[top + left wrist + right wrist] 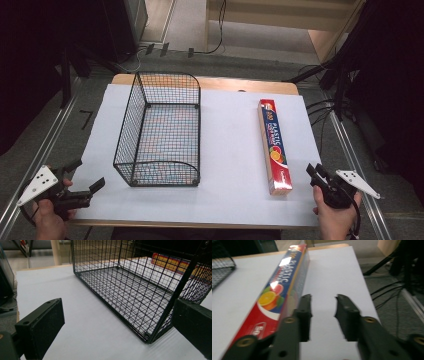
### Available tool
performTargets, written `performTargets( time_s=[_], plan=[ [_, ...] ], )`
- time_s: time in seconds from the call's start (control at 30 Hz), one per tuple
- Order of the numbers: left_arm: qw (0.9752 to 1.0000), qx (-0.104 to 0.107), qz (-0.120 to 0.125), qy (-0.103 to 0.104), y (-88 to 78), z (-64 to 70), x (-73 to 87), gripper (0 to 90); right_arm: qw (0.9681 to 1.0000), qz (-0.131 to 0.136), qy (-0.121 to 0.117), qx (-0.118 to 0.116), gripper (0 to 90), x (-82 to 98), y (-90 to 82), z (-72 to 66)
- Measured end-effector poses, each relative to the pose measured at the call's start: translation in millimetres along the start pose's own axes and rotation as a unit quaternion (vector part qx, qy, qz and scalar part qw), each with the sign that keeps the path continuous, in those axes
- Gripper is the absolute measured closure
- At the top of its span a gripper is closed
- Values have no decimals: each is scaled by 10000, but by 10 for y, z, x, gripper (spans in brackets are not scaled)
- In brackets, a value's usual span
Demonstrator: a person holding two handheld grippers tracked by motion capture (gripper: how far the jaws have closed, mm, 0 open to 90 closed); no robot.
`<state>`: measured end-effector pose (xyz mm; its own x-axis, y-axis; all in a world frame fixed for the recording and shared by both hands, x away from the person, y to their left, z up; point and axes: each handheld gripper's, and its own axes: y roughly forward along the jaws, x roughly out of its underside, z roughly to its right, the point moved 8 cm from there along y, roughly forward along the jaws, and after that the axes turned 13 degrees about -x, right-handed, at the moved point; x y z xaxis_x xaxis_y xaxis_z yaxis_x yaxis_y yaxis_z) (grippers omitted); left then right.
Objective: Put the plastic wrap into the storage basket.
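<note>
A white-topped bench (pixel 235 150) carries a black wire basket (pixel 162 132) left of centre, open-topped, its mesh sides rising to curved corners. Toward the right edge lies a long, narrow plastic wrap box (pixel 274 145), red and blue with orange fruit printed on it. At the near left corner the left gripper (pixel 85 187) holds its jaws wide and empty; near the right corner the right gripper (pixel 314 172) has its jaws narrowly parted, just beside the box.

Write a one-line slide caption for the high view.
Empty black wire basket and boxed plastic wrap lie apart on a white sheet, open left gripper and right gripper waiting at near corners.
</note>
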<state>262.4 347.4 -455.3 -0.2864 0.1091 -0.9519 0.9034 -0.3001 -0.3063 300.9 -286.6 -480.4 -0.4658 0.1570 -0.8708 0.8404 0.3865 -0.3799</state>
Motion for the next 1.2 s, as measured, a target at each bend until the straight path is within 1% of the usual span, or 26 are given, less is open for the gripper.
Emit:
performTargets(
  time_s=[0.03, 0.07, 0.1, 0.17, 0.2, 0.23, 0.27, 0.3, 0.33, 0.37, 0.43, 0.47, 0.5, 0.53, 0.57, 0.6, 0.63, 0.67, 0.7, 0.73, 0.83, 0.87, 0.9, 0.93, 1.03, 1.2],
  plan=[
    [10000, 0, 0, 0, 0, 0, 0, 0, 10000, -27, -19, -51, 796, 1, -3, -19],
    [10000, 3, 3, -2, 2, 1, -3, 0, 10000, -27, -19, -51, 796, 1, -3, -19],
    [10000, 10, 6, 0, 5, 8, -4, 0, 9999, -66, 20, -116, 837, 13, -6, -59],
    [10000, 34, -20, 35, 12, 21, 1, 0, 9993, -112, -56, -342, 890, 23, -9, -169],
    [10000, 37, -21, 34, 14, 24, 1, 0, 9992, -163, -124, -356, 900, 30, -7, -214],
    [10000, 35, -14, 36, 13, 25, -2, 0, 9982, -251, -260, -476, 900, 52, 1, -320],
    [10000, 34, -4, 37, 11, 26, -7, 0, 9982, -251, -260, -476, 900, 52, 1, -320],
    [10000, 39, 5, 28, 5, 27, -10, 0, 9959, -372, -397, -727, 900, 85, 28, -464],
    [10000, 39, 5, 28, 5, 27, -10, 0, 9959, -372, -397, -727, 900, 85, 28, -464],
    [10000, 42, 1, 20, 0, 20, -6, 0, 9933, -470, -460, -951, 900, 112, 60, -615],
    [10000, 29, 3, 14, -1, 16, -4, 0, 9895, -588, -553, -1202, 900, 153, 97, -791],
    [10000, 20, -3, 14, -4, 12, -3, 0, 9895, -588, -553, -1202, 900, 153, 97, -791],
    [10000, 19, 3, 7, -9, 11, -3, 0, 9840, -791, -685, -1440, 900, 235, 150, -989],
    [10000, 19, 3, 7, -9, 11, -3, 0, 9840, -791, -685, -1440, 900, 235, 150, -989],
    [10000, 22, 8, 9, -10, 11, -3, 0, 9814, -868, -747, -1542, 900, 268, 173, -1049],
    [10000, 25, -5, 21, -13, 11, -1, 0, 9773, -1040, -728, -1694, 900, 336, 209, -1143],
    [10000, 24, -7, 24, -14, 11, 0, 0, 9756, -1181, -757, -1691, 900, 393, 244, -1187],
    [10000, 24, -10, 23, -16, 12, 1, 0, 9745, -1322, -800, -1630, 900, 448, 280, -1208],
    [10000, 10, -6, 19, -19, 10, 1, 0, 9735, -1539, -847, -1463, 900, 537, 338, -1197],
    [10000, 9, -1, 22, -21, 8, 0, 0, 9735, -1539, -847, -1463, 900, 537, 338, -1197],
    [10000, -2, 3, 3, -30, 0, 1, 0, 9762, -1669, -769, -1150, 900, 582, 373, -1068],
    [10000, -3, 13, -16, -32, -2, 0, 0, 9761, -1633, -718, -1242, 900, 570, 357, -1026],
    [10000, -13, 8, -29, -35, -3, 2, 0, 9761, -1633, -718, -1242, 900, 570, 357, -1026],
    [10000, -16, 18, -22, -37, -6, -1, 0, 9763, -1654, -863, -1096, 900, 574, 344, -1003],
    [10000, -15, 26, -12, -43, -6, -3, 0, 9767, -1635, -834, -1109, 900, 573, 332, -980],
    [10000, -14, 37, -36, -48, -10, -1, 0, 9783, -1570, -919, -990, 900, 567, 283, -864]
  ],
)
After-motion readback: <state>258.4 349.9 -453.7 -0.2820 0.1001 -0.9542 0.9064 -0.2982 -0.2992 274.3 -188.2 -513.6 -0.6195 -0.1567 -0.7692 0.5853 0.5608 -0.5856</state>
